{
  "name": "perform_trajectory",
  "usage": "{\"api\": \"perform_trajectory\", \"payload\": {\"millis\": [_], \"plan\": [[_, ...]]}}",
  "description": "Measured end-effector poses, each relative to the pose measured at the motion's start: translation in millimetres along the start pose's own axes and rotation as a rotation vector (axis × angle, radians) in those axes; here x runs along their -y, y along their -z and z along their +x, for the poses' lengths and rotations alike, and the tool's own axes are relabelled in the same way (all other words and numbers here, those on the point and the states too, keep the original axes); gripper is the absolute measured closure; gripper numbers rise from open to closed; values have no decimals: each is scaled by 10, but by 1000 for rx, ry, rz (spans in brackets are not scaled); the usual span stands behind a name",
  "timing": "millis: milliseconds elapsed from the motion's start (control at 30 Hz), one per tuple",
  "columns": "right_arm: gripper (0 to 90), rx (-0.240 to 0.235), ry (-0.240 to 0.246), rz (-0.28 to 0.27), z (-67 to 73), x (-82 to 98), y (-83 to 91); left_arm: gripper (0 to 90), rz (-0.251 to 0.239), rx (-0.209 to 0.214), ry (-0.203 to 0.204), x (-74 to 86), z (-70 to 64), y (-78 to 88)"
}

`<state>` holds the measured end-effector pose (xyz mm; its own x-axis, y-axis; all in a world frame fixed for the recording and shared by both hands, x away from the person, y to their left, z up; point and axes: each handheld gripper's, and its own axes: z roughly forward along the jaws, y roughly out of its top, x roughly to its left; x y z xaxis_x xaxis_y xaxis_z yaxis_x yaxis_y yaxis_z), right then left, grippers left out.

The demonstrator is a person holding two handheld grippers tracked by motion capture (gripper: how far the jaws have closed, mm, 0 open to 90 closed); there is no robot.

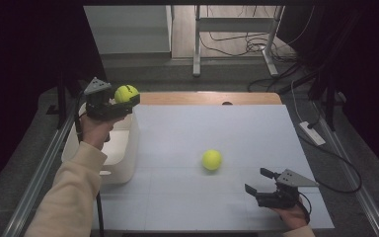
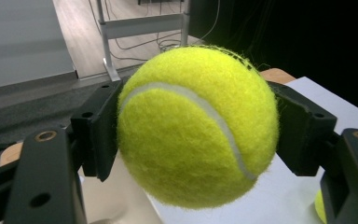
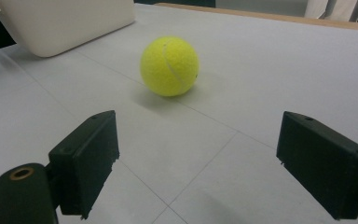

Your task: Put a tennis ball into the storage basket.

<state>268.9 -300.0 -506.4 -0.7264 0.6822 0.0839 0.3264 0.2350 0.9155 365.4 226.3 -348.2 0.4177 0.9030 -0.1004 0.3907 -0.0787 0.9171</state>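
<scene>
My left gripper (image 1: 123, 101) is shut on a yellow tennis ball (image 1: 126, 93), held up in the air over the far right corner of a white bin (image 1: 123, 163) at the table's left. In the left gripper view that ball (image 2: 198, 126) sits squeezed between both black jaws. A second tennis ball (image 1: 211, 160) lies on the white table top, right of the bin. My right gripper (image 1: 258, 181) rests low at the front right, open, jaws wide apart. In the right gripper view the loose ball (image 3: 169, 66) lies ahead of its empty jaws, well apart from them.
The white table (image 1: 217, 128) has a wooden strip along its far edge. Past it stand a metal frame's legs (image 1: 196, 49) and floor cables (image 1: 249, 47). A power strip (image 1: 312, 133) lies off the right edge. The bin's corner (image 3: 65, 23) shows at upper left in the right gripper view.
</scene>
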Motion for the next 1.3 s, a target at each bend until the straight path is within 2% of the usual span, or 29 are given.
{"api": "perform_trajectory", "payload": {"millis": [400, 533, 767, 1300], "plan": [[127, 1, -1, -3, 0, 0, 1, 264, 9, -54, 8, 4, 149, 46], [127, 1, 0, 0, -1, 0, -2, 263, 35, -92, -12, 2, 221, 39], [127, 1, 3, 2, -2, 1, -3, 264, 48, -133, 5, 3, 365, 55], [127, 2, -1, 0, -7, 7, -1, 263, 76, -172, 49, 50, 549, -11]]}}
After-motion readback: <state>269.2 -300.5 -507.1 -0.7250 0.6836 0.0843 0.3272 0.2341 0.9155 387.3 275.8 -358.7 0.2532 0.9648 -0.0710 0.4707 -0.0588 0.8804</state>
